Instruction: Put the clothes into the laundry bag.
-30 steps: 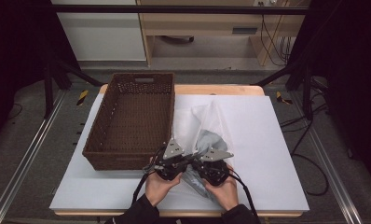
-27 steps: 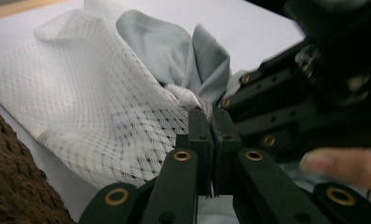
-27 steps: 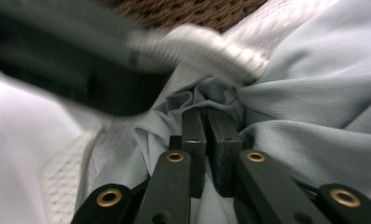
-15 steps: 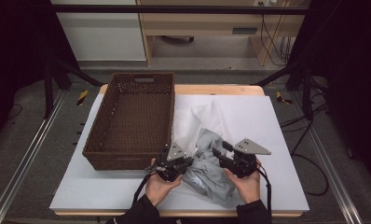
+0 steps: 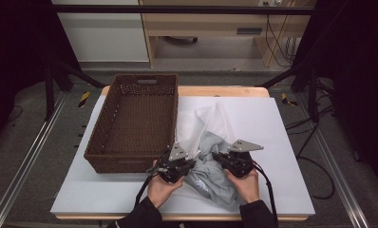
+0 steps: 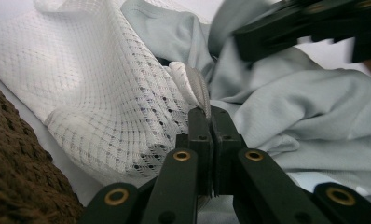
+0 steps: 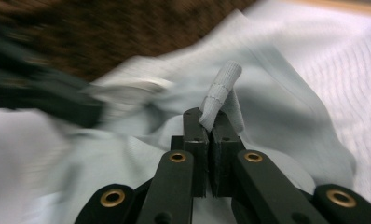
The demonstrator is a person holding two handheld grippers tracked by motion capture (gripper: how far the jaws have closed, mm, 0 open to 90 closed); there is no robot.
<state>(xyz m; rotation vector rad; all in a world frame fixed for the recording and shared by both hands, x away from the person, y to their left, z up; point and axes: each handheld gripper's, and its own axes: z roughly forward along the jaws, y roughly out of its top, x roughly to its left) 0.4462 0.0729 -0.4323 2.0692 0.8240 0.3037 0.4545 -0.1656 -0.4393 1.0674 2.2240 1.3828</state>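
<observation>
Pinching grey garment (image 5: 211, 175), both jaws | white board (image 5: 282, 142) on wooden table (image 5: 225, 91) | grey floor (image 5: 44, 156)

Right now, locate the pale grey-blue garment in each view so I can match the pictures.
High view: the pale grey-blue garment lies crumpled at the table's near edge, between the two hands.
Left gripper view: it spreads across the right half, beside the white mesh cloth.
Right gripper view: it fills the middle, a ribbed edge pinched in the jaws.
Shared landmark: the brown wicker basket.
</observation>
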